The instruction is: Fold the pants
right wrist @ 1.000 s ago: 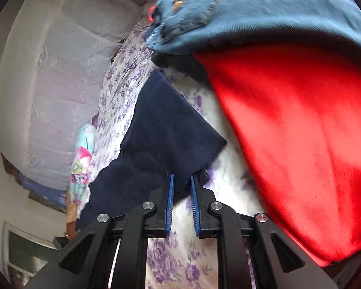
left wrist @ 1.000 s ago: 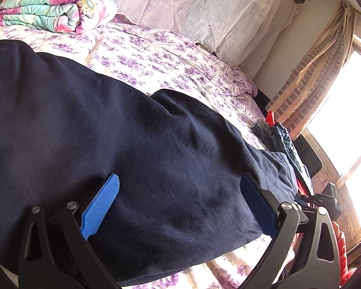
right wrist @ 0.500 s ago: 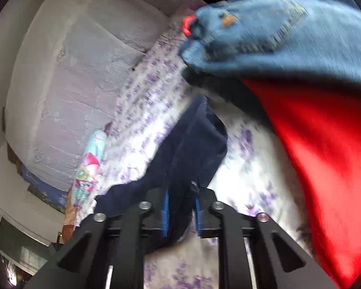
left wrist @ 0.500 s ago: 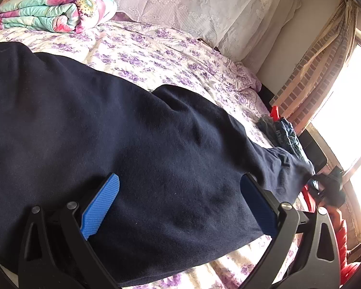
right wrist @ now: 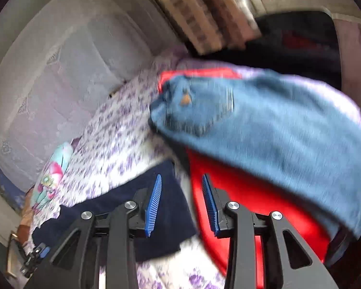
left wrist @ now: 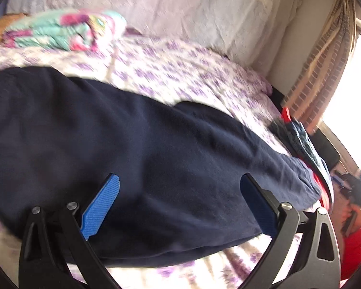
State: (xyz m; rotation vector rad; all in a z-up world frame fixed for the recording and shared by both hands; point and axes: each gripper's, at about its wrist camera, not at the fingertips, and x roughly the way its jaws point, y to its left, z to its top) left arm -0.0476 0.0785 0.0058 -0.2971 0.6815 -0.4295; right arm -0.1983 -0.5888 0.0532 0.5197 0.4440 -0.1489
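Observation:
Dark navy pants point(left wrist: 137, 159) lie flat across the purple-flowered bed sheet point(left wrist: 180, 77). My left gripper point(left wrist: 180, 200) is wide open and empty, hovering over the near edge of the pants. In the right wrist view the leg end of the pants point(right wrist: 166, 219) lies on the sheet under my right gripper point(right wrist: 181, 204), which is open and holds nothing; its blue pads point(right wrist: 154, 202) are apart.
Folded blue jeans point(right wrist: 264, 130) lie on a red garment point(right wrist: 240, 207) at the bed's end, also in the left wrist view point(left wrist: 300, 139). A folded colourful blanket point(left wrist: 60, 33) lies by the white headboard point(left wrist: 180, 7). A curtain point(left wrist: 325, 72) and window are on the right.
My right gripper opened and let go of the pant leg, which now lies on the bed, then lifted and swung toward the jeans. My left gripper pulled back slightly, still open.

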